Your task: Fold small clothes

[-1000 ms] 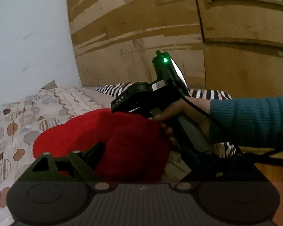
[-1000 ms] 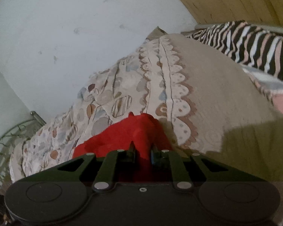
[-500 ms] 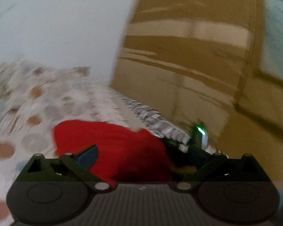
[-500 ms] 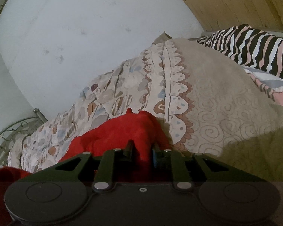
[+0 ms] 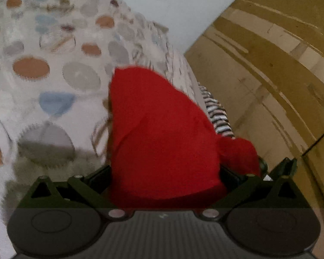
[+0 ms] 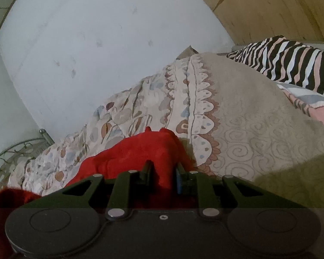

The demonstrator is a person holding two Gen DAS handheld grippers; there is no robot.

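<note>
A red fleece garment [image 5: 162, 129] lies bunched on the patterned bedspread [image 5: 54, 75]. My left gripper [image 5: 165, 170] has its jaws spread wide, and the red cloth fills the gap between the fingers without being pinched. In the right wrist view the same garment [image 6: 136, 151] rises in a fold. My right gripper [image 6: 163, 169] still has this fold between its pads, which touch it, while its jaws are opening. More red cloth shows at the lower left of the right wrist view.
The bedspread [image 6: 259, 129] has a beige swirl part and a scalloped border. A zebra-striped cloth [image 6: 291, 60] lies at the far right, by the wooden wardrobe [image 5: 270, 75]. A white wall [image 6: 97, 43] and a metal bed frame [image 6: 21, 149] bound the left.
The left gripper rolled and swung over the red garment with its jaws widening; the hand and right gripper left its view. The right gripper's fingers have parted slightly on the fold.
</note>
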